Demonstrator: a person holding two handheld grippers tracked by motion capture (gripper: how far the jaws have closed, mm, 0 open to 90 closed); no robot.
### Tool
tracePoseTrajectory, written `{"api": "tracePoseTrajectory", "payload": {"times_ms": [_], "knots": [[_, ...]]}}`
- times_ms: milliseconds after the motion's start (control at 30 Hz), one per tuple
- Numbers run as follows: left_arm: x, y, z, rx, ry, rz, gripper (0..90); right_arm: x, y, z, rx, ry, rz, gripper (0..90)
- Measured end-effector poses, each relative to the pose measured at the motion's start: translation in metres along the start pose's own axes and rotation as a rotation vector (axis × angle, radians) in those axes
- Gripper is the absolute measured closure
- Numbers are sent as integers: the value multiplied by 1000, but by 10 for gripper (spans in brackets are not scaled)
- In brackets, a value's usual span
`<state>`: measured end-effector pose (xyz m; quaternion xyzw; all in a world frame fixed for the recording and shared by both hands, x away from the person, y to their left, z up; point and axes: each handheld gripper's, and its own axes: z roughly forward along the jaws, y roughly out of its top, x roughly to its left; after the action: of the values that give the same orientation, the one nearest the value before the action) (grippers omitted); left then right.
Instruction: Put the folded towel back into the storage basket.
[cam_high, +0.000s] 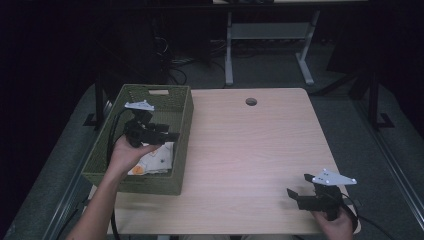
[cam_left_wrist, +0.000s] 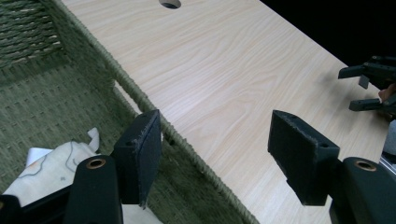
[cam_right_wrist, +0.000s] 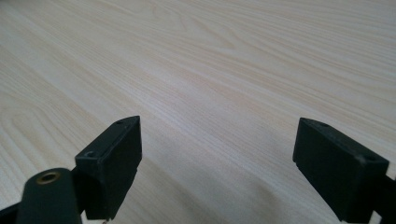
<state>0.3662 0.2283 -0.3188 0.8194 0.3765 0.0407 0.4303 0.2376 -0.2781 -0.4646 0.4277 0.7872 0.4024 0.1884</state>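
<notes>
We see a pale wooden table (cam_high: 250, 150) with a round hole (cam_high: 251, 102) near its far edge; a green woven basket (cam_high: 182, 107) sits left of that hole.

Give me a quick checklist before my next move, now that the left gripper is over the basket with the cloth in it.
1. Left gripper empty, jaws apart: ok.
2. White cloth lying on the floor of the green woven basket, free of the left gripper: ok.
3. Left gripper clear of the basket rim: cannot tell; in the left gripper view one jaw stands close over the rim.
4. Right gripper open and empty above bare table: ok.
5. The two grippers well apart across the table: ok.
6. Whether the cloth's printed side is up: cannot tell.
</notes>
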Motion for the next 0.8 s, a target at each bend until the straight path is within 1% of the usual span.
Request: {"api": "tracePoseTrajectory", "payload": {"times_ms": [167, 200, 367, 467, 600, 733, 800], "knots": [[-7, 2, 4, -1, -12, 11, 344, 0, 0, 0, 0, 0, -1, 152], [-9, 2, 5, 3, -14, 20, 343, 0, 0, 0, 0, 0, -2, 152], [-17, 4, 9, -2, -26, 37, 338, 0, 0, 0, 1, 3, -1, 152], [-24, 6, 13, -4, -35, 44, 338, 0, 0, 0, 3, 3, -6, 152], [-35, 8, 19, -1, -54, 71, 338, 0, 0, 0, 4, 3, -5, 152], [-43, 11, 26, 2, -68, 86, 339, 1, 0, 0, 4, 4, -13, 152], [-46, 12, 28, 8, -73, 87, 338, 1, 0, 0, 3, 4, -12, 152]]}}
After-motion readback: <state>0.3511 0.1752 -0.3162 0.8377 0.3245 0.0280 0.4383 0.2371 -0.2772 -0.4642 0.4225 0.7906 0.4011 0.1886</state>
